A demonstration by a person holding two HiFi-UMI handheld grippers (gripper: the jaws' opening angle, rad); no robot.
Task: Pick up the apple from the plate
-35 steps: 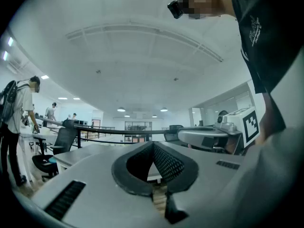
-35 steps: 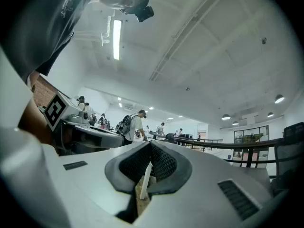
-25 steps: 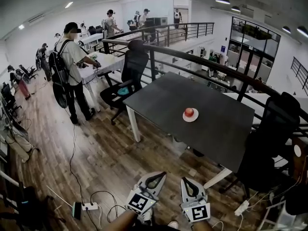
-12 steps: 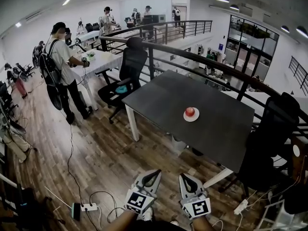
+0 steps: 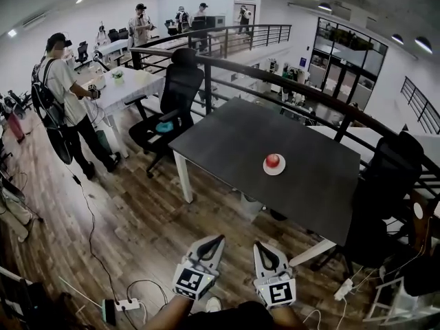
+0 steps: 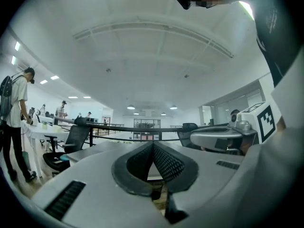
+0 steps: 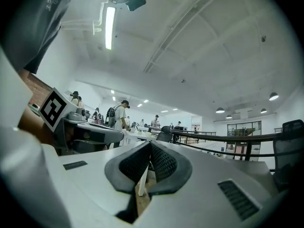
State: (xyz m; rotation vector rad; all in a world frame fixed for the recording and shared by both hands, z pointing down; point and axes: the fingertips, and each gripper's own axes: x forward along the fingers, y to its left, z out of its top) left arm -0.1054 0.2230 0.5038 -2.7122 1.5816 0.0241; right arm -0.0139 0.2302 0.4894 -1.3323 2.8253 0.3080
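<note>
**Claws shut, apple (image 5: 273, 160) still well out of reach**

Left claw (image 5: 212, 240) first: its two black pads are pressed tip to tip, and nothing sits between them. Right claw (image 5: 260, 247) is the same story, pads closed on each other and empty. Both point level, side by side, low in the head view. They hang over the wooden floor (image 5: 137, 218), short of the near edge of the dark table (image 5: 227, 136).

The apple sits untouched on its small white plate (image 5: 275, 173), out toward the middle of the table and well apart from both claws.

Now the change. Against a second ago, the whole room has slid across the head view. The person with the backpack (image 5: 62, 95) has drifted toward the left edge. The chair (image 5: 175, 91) and the table's near corner have shifted left too, and the tabletop looks a touch larger. The claws ride along in step, and neither has parted its pads.

My read is that the wearer is walking in on the table, so this is pure approach and no part of the pick has begun. One claw will have to spread before it gets there. The apple is round and may roll if it is nudged off-centre, and the plate could skate on that smooth top.
</note>
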